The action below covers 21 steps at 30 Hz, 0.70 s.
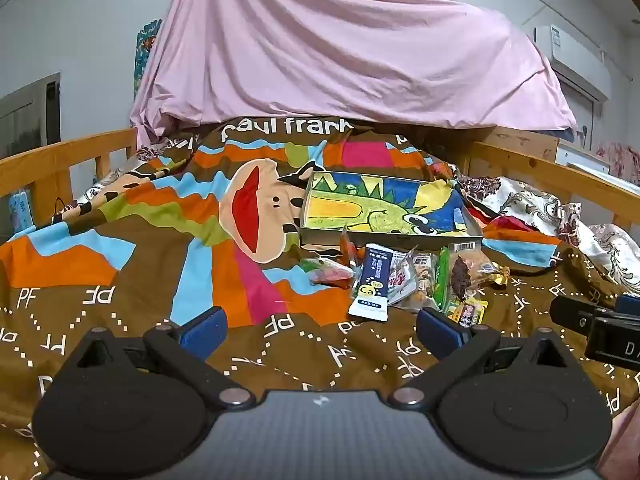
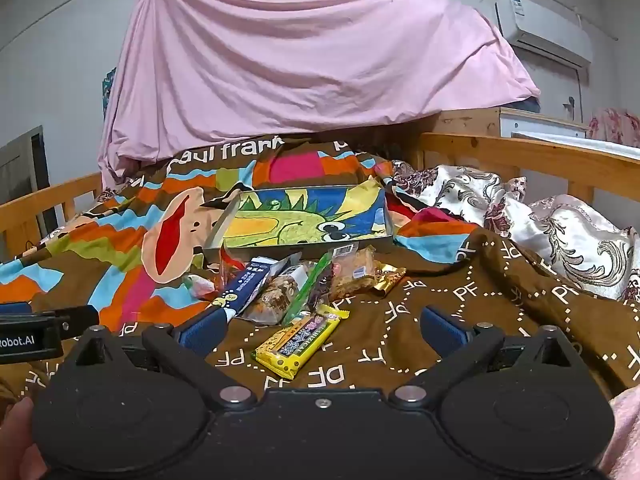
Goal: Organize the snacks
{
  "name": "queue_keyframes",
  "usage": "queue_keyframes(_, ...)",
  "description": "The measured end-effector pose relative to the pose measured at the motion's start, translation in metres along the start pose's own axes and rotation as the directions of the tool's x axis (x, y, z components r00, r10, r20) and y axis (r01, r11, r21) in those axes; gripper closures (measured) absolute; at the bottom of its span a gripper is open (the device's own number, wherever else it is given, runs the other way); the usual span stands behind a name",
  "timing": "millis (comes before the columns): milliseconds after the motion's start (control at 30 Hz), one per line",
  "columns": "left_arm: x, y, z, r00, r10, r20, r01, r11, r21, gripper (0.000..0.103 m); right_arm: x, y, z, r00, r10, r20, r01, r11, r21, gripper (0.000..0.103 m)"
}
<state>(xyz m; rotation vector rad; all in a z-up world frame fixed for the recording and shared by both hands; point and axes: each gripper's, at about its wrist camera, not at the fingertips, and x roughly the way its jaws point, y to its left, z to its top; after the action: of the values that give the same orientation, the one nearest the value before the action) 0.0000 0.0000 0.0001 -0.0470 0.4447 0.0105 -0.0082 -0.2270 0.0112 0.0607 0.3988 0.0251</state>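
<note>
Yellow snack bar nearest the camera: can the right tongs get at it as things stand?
Probably yes. The yellow snack bar lies flat on the brown blanket at the near edge of the snack pile, nothing on top of it. The right tongs are wide open, empty, pointing at it.

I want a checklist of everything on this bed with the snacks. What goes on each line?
Surface: brown patterned blanket, rumpled.
Job's things: snack pile in front of the shallow dinosaur box; yellow snack bar nearest; blue-and-white packet on the pile's left; nothing seen inside the box.
Clutter: floral quilt bunched at right.
Grippers: left gripper and right gripper both open, empty.
Cables: nothing seen.
Surroundings: pink sheet, wooden rails, air conditioner.
</note>
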Motion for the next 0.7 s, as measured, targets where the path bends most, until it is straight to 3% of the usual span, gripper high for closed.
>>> queue_keyframes(700, -0.0003, -0.0007, -0.0006, 1.000, -0.002, -0.004, 0.002, 1.000, 0.004, 0.000, 0.0004, -0.0005, 0.0001, 1.000, 0.000, -0.004, 0.000, 1.000, 0.001, 0.000)
